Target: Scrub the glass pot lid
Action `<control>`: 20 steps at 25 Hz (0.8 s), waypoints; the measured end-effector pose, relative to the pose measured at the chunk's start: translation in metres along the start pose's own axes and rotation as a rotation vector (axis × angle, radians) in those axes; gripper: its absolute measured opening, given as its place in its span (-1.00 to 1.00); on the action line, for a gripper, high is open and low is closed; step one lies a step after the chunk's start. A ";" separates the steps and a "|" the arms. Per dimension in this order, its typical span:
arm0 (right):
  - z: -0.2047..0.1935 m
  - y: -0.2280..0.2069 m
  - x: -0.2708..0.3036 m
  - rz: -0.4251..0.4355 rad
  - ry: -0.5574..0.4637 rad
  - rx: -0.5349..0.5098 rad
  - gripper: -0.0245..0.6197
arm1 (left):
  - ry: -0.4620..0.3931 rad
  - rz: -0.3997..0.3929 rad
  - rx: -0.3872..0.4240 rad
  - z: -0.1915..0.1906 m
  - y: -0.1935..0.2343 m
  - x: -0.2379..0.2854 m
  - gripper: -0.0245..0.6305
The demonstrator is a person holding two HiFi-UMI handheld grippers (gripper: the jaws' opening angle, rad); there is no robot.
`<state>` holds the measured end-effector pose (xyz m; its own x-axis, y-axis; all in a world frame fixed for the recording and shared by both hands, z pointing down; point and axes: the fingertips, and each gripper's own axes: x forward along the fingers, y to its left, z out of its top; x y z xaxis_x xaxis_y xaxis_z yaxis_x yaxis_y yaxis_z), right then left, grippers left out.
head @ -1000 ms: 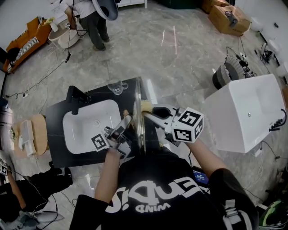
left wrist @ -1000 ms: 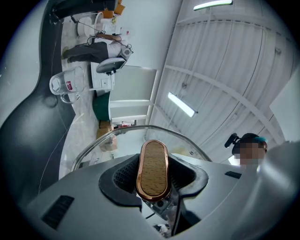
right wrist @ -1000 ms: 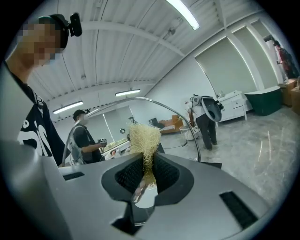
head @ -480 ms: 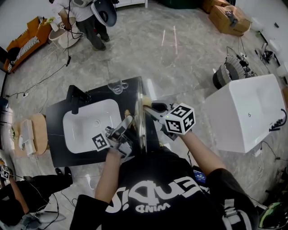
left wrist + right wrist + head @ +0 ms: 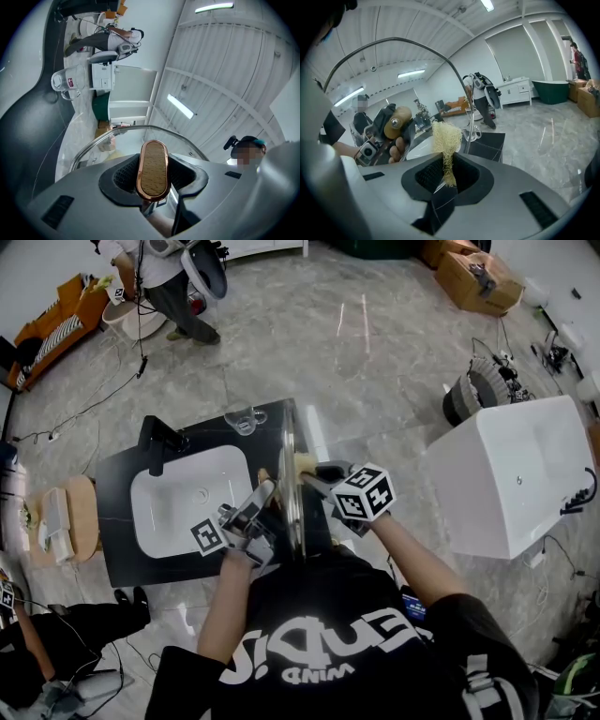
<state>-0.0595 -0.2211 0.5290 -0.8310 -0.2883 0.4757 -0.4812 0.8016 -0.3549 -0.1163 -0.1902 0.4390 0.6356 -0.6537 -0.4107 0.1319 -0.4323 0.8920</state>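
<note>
The left hand-held gripper (image 5: 152,174) clamps the lid (image 5: 289,451) by its knob (image 5: 153,166). The right hand-held gripper (image 5: 447,172) pinches a scrubber (image 5: 445,135). Edge-on, the glass hardly shows.

- The glass pot lid (image 5: 292,486) is clear, round and metal-rimmed. It stands upright on its edge. Its oval wooden knob (image 5: 152,168), ringed in copper colour, is clamped in the left gripper (image 5: 265,493).
- The scrubber (image 5: 444,136) is a pale yellow fibrous tuft, pinched in the right gripper (image 5: 311,480), just beside the lid's other face.
</note>
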 end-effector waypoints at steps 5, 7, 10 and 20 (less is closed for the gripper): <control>-0.021 0.017 -0.002 0.031 0.032 0.020 -0.78 | -0.018 0.010 -0.001 0.004 0.000 -0.002 -0.38; -0.026 0.023 -0.003 0.045 0.037 0.031 -0.78 | -0.022 0.015 -0.001 0.005 0.001 -0.004 -0.38; -0.033 0.032 -0.009 0.066 0.043 0.037 -0.78 | -0.027 0.019 -0.002 0.004 0.004 -0.005 -0.38; -0.029 0.068 -0.032 0.135 0.026 0.066 -0.78 | -0.030 0.035 -0.018 0.000 0.009 -0.008 -0.38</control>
<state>-0.0577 -0.1427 0.5132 -0.8823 -0.1663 0.4403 -0.3838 0.7956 -0.4687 -0.1203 -0.1887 0.4507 0.6173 -0.6864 -0.3844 0.1235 -0.3979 0.9091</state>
